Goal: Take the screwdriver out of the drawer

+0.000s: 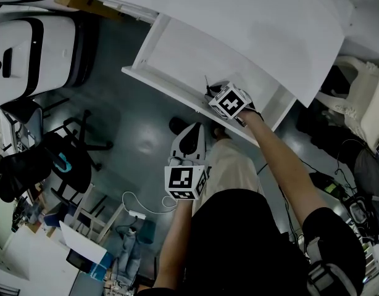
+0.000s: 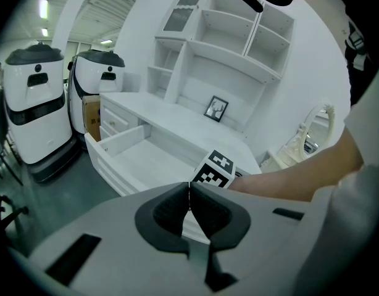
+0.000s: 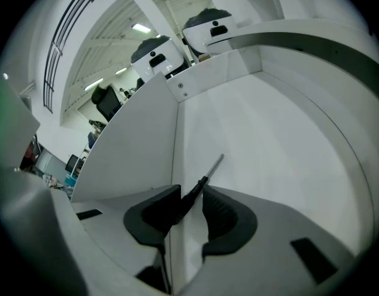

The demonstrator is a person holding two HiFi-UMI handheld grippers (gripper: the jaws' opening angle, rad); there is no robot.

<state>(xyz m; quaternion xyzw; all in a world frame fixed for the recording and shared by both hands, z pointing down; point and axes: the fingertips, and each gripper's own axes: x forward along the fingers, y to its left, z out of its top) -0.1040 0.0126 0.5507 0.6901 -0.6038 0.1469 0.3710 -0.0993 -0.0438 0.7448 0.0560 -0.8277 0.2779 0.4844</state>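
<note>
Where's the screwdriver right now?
In the right gripper view, the screwdriver lies on the floor of the drawer, close to one wall, its handle between the right gripper's open jaws.

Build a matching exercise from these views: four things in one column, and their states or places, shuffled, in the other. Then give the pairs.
Things
1. left tool
2. right tool
3. drawer
4. picture frame

States or places
A. pulled open
B. jaws apart, with the screwdriver between them
C. standing on the desk top
D. jaws together, nothing between them

Pairs: 1-D, 2-B, 3-A, 4-C
</note>
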